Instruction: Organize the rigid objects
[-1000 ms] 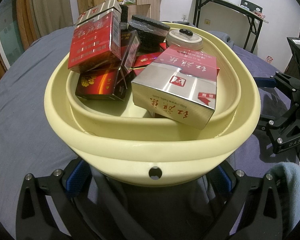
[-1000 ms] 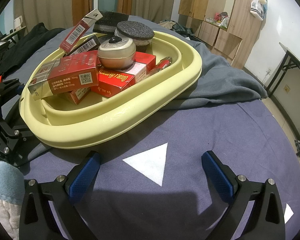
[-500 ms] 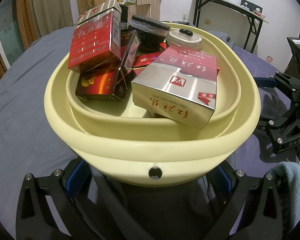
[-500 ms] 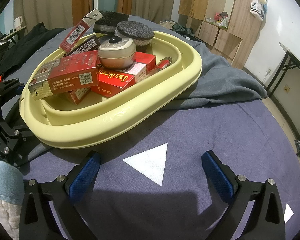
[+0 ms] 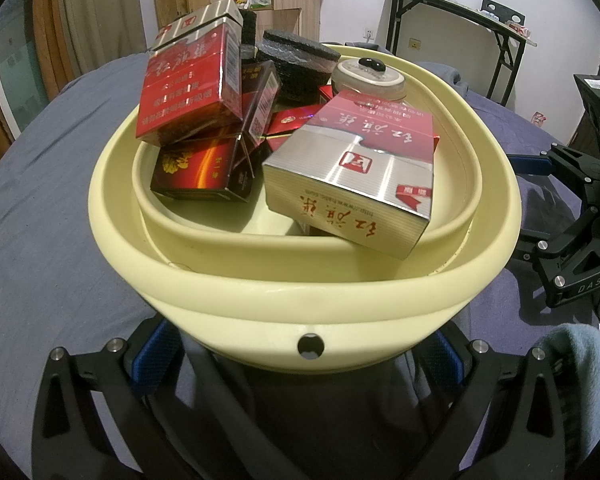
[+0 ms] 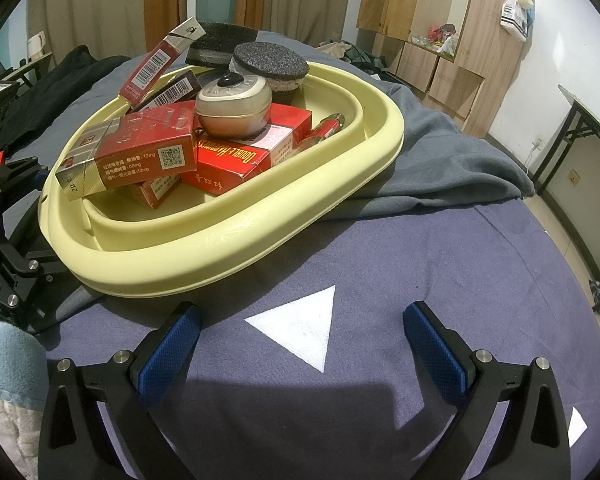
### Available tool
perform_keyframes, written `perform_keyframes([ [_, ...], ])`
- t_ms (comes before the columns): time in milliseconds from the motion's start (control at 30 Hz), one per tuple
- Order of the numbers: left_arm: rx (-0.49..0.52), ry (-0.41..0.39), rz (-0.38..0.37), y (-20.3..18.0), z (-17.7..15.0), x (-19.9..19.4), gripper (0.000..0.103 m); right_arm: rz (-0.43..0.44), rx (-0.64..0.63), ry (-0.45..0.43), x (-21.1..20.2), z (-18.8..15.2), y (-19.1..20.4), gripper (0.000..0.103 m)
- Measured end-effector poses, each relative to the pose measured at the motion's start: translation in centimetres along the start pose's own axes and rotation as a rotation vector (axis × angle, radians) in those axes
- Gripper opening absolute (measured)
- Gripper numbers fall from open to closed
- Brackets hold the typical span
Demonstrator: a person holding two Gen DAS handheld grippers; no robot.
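Note:
A pale yellow basin (image 5: pixel 300 288) sits on a blue cloth, piled with several red cigarette packs, among them a silver-and-red pack (image 5: pixel 352 176) leaning on the inner rim. A cream jar (image 5: pixel 370 76) and black round foam pads (image 5: pixel 296 62) lie at the back. My left gripper (image 5: pixel 300 356) is open, its blue pads spread wide under the basin's near wall. In the right wrist view the basin (image 6: pixel 260 232) lies ahead and to the left, with the jar (image 6: pixel 234 106) on top of the packs. My right gripper (image 6: pixel 300 336) is open and holds nothing, just above the cloth.
A white triangle (image 6: pixel 300 328) marks the cloth between the right fingers. A grey blanket (image 6: pixel 440 160) lies bunched behind the basin. A black folding table (image 5: pixel 460 8) and wooden wardrobes (image 6: pixel 440 20) stand at the room's edge. A light blue sleeve (image 5: pixel 572 360) shows.

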State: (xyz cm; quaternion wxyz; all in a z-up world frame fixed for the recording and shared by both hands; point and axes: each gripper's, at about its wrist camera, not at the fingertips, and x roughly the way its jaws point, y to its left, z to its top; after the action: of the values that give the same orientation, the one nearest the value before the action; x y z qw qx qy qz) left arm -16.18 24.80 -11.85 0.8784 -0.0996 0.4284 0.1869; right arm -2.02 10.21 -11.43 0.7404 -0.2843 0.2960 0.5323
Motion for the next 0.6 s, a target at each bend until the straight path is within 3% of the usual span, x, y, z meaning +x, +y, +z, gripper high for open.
perform_keyframes([
  [600, 0.0, 0.0, 0.0, 0.0, 0.0, 0.0, 0.103, 0.0, 0.0, 0.0, -0.09, -0.04, -0.01, 0.103],
])
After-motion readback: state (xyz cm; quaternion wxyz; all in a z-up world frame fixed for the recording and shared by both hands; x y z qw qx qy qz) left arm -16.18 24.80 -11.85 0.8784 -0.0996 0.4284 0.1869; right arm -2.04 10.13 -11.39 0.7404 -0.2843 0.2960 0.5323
